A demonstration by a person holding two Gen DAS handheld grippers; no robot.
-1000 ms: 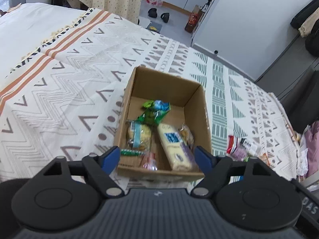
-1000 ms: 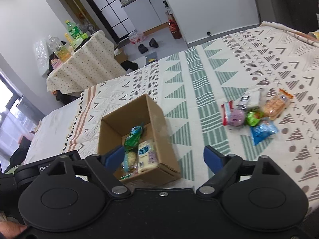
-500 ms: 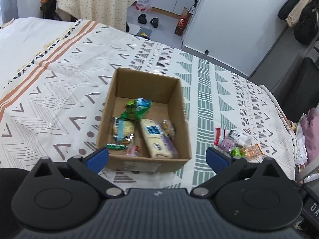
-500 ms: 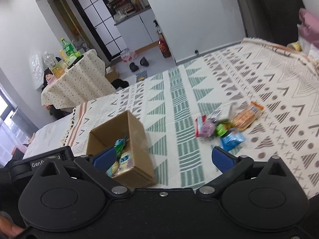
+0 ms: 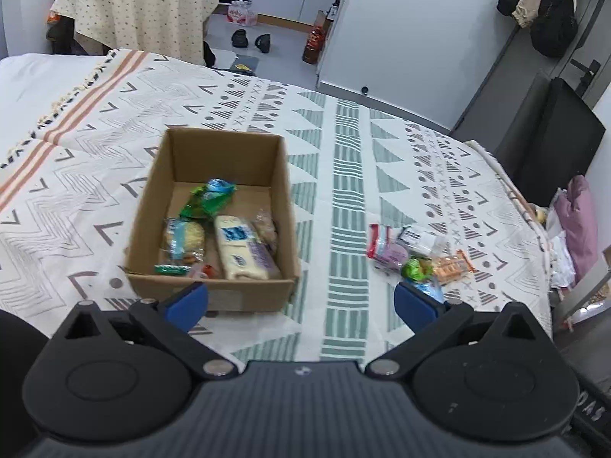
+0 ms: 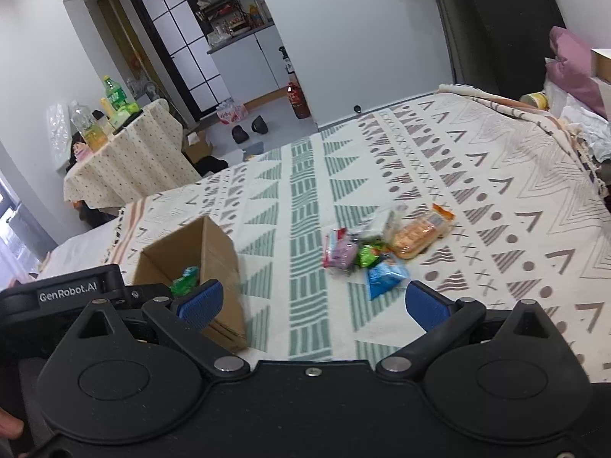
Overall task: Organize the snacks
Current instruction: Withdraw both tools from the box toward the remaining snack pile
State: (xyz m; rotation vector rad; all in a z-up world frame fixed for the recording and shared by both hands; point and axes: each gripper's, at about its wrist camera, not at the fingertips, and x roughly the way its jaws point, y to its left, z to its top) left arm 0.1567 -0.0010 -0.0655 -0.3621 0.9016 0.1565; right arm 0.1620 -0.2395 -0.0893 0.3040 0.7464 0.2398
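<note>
Both our claws gape empty above the bed (image 5: 343, 198).
Our left claw (image 5: 301, 301) and right claw (image 6: 311, 303) hold nothing. The box (image 5: 214, 290) keeps several snacks; its near wall hides the lowest. Right of the box, the loose pile (image 6: 376, 246) blurs, one packet partly behind a claw finger.

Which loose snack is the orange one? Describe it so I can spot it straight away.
On the patterned bedspread, look to the side of the cardboard box for the small pile of loose packets. The orange cracker packet lies at the pile's far edge, the longest of the pile and the only orange one, beside green, blue and pink wrappers.
</note>
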